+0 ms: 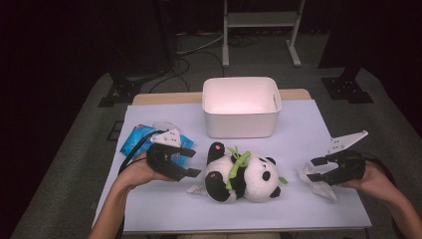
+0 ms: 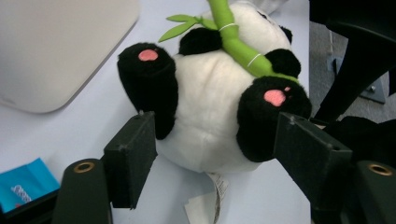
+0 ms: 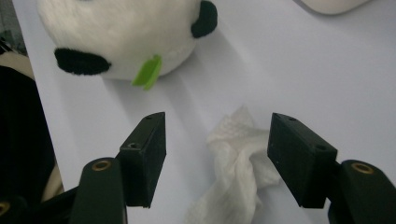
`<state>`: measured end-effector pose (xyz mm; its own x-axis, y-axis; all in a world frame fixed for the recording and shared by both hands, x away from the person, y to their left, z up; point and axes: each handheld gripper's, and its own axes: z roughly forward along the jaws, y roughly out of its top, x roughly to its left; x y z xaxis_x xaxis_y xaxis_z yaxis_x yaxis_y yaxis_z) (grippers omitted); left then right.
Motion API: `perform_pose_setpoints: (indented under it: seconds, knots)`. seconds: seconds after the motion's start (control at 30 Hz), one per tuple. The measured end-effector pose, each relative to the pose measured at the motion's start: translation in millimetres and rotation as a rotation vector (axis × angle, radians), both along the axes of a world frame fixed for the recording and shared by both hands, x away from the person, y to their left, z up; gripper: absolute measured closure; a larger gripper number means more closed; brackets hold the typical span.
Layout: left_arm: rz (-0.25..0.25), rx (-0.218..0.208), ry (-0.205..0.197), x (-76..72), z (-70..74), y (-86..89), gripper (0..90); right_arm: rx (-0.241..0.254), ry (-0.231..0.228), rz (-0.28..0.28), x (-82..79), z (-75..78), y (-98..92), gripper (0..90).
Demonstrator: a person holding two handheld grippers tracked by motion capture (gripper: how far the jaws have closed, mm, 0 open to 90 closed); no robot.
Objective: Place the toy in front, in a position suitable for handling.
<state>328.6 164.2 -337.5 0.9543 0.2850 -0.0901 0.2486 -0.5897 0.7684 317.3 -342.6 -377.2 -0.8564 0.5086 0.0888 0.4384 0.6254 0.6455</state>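
A black-and-white panda plush holding a green bamboo stalk lies on its back at the middle of the lilac table. My left gripper is open just left of its feet. In the left gripper view the jaws stand apart on either side of the panda's bottom, without touching it. My right gripper is open at the right, over a crumpled white tissue. In the right gripper view the tissue lies on the table between and below the jaws, and the panda's head is beyond.
An empty white bin stands behind the panda at the table's far middle. A blue packet lies at the left, behind my left hand. Dark floor, cables and a metal stand's legs lie beyond the table's far edge.
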Motion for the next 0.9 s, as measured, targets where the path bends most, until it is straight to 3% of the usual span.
perform_pose_setpoints:
  seconds: [0.53, 0.73, 0.9]
  knots:
    - [0.095, -0.02, 0.015, -1.8, -26.7, 27.0, 19.9, 0.018, -0.031, 0.057, 34.8, 21.4, 33.5, 26.7]
    - [0.113, -0.01, -0.001, -4.2, -32.8, 30.0, 18.0, 0.016, -0.042, 0.082, 45.1, 31.2, 48.4, 26.2]
    - [0.114, -0.032, -0.004, -6.6, -34.4, 32.5, 17.0, -0.007, -0.06, 0.109, 52.9, 39.7, 61.1, 23.8]
